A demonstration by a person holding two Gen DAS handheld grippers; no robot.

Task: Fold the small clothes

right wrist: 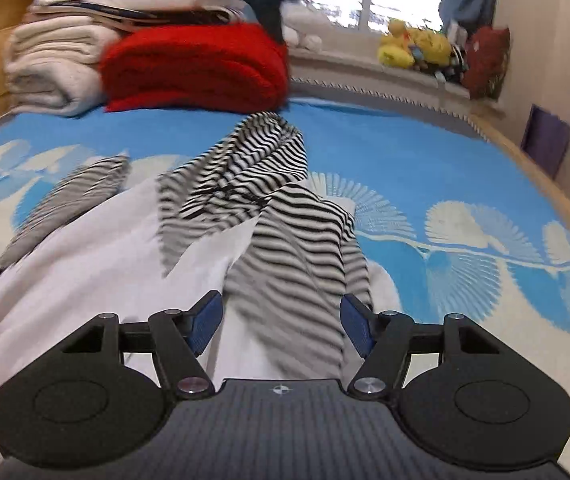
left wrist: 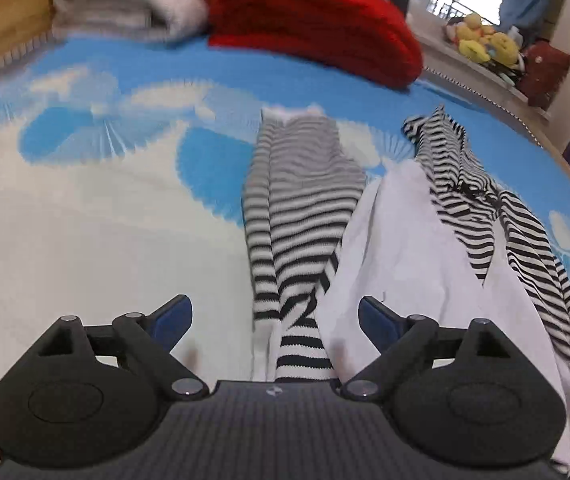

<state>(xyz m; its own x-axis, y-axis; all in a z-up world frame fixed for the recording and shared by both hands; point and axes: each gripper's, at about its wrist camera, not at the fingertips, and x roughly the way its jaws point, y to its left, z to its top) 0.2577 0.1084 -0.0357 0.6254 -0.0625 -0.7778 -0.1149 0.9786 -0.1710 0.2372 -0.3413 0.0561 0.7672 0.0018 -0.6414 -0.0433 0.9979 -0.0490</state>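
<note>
A small hooded top lies spread on the blue and white bedspread (left wrist: 85,220). Its body is white (left wrist: 397,240), and its hood (left wrist: 441,148) and sleeves are black and white striped. In the left wrist view one striped sleeve (left wrist: 297,208) runs straight away from my left gripper (left wrist: 275,320). That gripper is wide open above the cuff end, and its pads do not touch the cloth. In the right wrist view the other striped sleeve (right wrist: 297,264) lies between the blue pads of my right gripper (right wrist: 283,320), which is open. The hood (right wrist: 261,152) lies beyond it, bunched.
A folded red blanket (right wrist: 197,68) and cream blankets (right wrist: 53,72) are stacked at the head of the bed. Plush toys (right wrist: 413,48) sit on the window sill. A wooden bed frame (right wrist: 541,184) borders the right side, and a purple panel (right wrist: 545,144) leans on the wall.
</note>
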